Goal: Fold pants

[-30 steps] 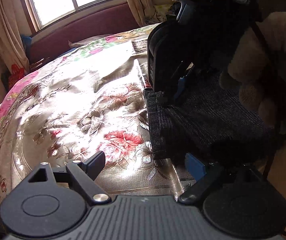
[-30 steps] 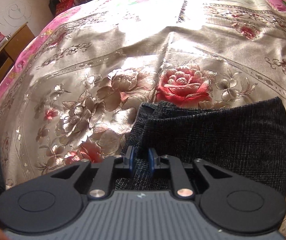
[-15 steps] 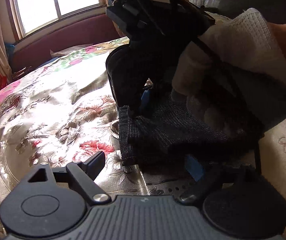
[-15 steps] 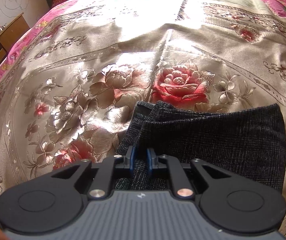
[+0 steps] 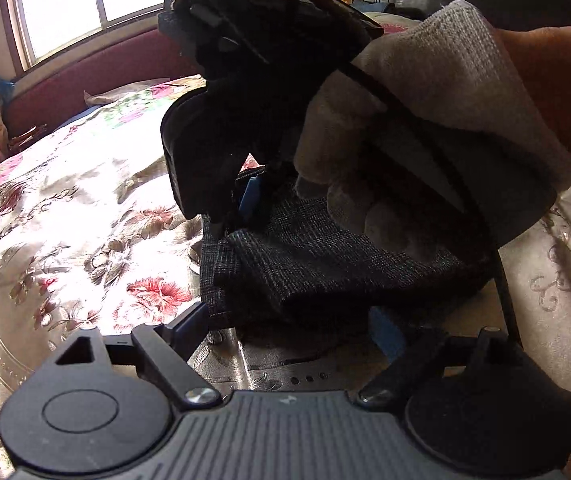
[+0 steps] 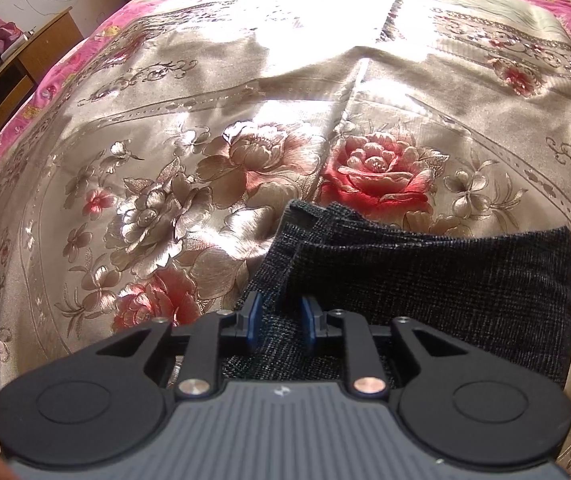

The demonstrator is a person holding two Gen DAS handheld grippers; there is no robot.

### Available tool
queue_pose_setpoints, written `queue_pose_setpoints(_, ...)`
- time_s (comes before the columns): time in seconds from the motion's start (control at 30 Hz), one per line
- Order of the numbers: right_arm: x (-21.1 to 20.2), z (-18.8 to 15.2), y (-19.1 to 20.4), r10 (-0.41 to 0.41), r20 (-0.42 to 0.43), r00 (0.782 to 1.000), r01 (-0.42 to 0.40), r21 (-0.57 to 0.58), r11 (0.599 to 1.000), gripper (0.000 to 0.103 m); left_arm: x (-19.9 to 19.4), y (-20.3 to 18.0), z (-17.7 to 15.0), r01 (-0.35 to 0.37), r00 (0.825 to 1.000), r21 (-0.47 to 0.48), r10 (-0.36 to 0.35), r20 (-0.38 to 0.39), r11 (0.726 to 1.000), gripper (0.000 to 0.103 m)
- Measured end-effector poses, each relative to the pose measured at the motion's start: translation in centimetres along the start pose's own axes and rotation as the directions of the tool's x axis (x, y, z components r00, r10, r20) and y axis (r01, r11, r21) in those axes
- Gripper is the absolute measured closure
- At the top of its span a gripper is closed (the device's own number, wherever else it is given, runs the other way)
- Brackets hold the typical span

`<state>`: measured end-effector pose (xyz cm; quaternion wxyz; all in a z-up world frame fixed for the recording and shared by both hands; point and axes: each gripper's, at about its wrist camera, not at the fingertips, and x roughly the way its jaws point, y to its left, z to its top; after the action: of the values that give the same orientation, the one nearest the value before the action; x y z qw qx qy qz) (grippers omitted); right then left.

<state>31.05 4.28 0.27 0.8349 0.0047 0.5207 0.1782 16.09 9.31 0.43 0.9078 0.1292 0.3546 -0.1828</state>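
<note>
Right hand-held gripper (image 6: 281,322) is letting go: its blue pads are spreading, with the top layer of the folded pants (image 6: 425,276) between them but no longer pinched. The left hand-held gripper (image 5: 285,328) hangs wide open and empty just short of the near edge of the bundle, one finger (image 5: 189,326) beside the bundle's left corner. The pants (image 5: 325,268) lie as a compact dark stack of several layers on the floral bedspread (image 6: 245,120), toward the near edge of the bed and well away from its far corners. By the look of it, the folding is nearly finished and this is the release after the last fold; next would be lifting the right gripper clear without dragging the top layer, perhaps squaring the uneven left corner. No brand, label or writing can be read anywhere.
</note>
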Motion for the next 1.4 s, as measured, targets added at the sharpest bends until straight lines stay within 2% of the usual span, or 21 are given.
queue_pose_setpoints(0.33,-0.1,-0.2,0.4,0.018,-0.001,1.0,-0.018,-0.076,0.997,0.074,2.8,-0.6,0.8,-0.009,0.999,-0.037,0.008,-0.034,0.999,0.004)
queue_pose_setpoints(0.5,-0.2,-0.1,0.2,0.036,-0.011,0.999,-0.037,-0.091,0.995,0.073,4.1,-0.5,1.1,0.036,0.997,-0.061,-0.04,-0.065,0.997,0.025)
queue_pose_setpoints(0.57,-0.3,-0.1,-0.1,0.048,-0.012,0.999,-0.049,-0.095,0.994,0.073,4.1,-0.6,1.2,0.05,0.996,-0.046,-0.053,-0.066,0.998,0.03)
queue_pose_setpoints(0.63,-0.8,-0.1,-0.6,0.059,-0.017,0.998,-0.061,-0.088,0.994,0.07,3.8,-0.7,1.2,0.045,0.997,-0.029,-0.046,-0.059,0.999,0.036)
queue_pose_setpoints(0.67,-1.2,-0.1,-1.0,0.062,-0.015,0.998,-0.063,-0.081,0.995,0.064,3.7,-0.7,1.3,0.035,0.998,-0.015,-0.036,-0.06,0.999,0.039)
queue_pose_setpoints(0.77,-2.2,-0.2,-2.6,0.043,0.008,0.999,-0.042,-0.08,0.996,0.061,4.0,-0.2,1.3,0.024,0.998,0.046,-0.02,-0.067,0.999,0.04)
queue_pose_setpoints(0.83,-2.3,-0.2,-3.4,0.018,0.018,1.0,-0.017,-0.086,0.996,0.061,4.4,0.3,1.4,0.034,0.997,0.044,-0.031,-0.072,0.998,0.04)
queue_pose_setpoints(0.97,-2.7,0.6,-4.1,0.037,0.046,0.998,-0.029,-0.153,0.988,0.061,3.7,1.0,1.0,0.047,0.997,0.029,-0.045,-0.063,0.998,0.041)
queue_pose_setpoints(1.03,-2.8,1.3,-3.9,0.036,0.07,0.997,-0.02,-0.216,0.976,0.055,3.9,1.6,0.7,0.053,0.996,-0.015,-0.054,-0.071,0.998,0.041)
queue_pose_setpoints(1.1,-2.0,2.5,-3.9,0.058,0.06,0.996,-0.041,-0.251,0.967,0.035,3.9,2.2,0.6,0.067,0.995,-0.062,-0.071,-0.065,0.996,0.041)
queue_pose_setpoints(1.2,-0.1,3.9,-3.4,0.128,-0.008,0.992,-0.125,-0.279,0.952,0.031,3.7,2.6,0.8,0.081,0.996,-0.084,-0.084,-0.041,0.993,0.041)
queue_pose_setpoints(1.23,0.6,4.1,-3.2,0.142,-0.04,0.989,-0.147,-0.293,0.945,0.032,3.8,2.6,0.9,0.072,0.996,-0.077,-0.076,-0.044,0.994,0.041)
queue_pose_setpoints(1.3,1.9,4.1,-2.6,0.068,-0.073,0.995,-0.089,-0.345,0.934,0.06,3.8,2.2,1.3,0.051,0.997,-0.039,-0.053,-0.062,0.998,0.041)
queue_pose_setpoints(1.33,2.0,4.1,-2.6,0.07,-0.096,0.993,-0.1,-0.359,0.928,0.063,3.8,2.0,1.3,0.042,0.997,-0.011,-0.042,-0.063,0.999,0.042)
queue_pose_setpoints(1.4,0.8,4.5,-3.1,0.085,-0.11,0.99,-0.12,-0.368,0.922,0.078,3.7,1.8,1.7,0.032,0.998,0.019,-0.031,-0.058,0.999,0.05)
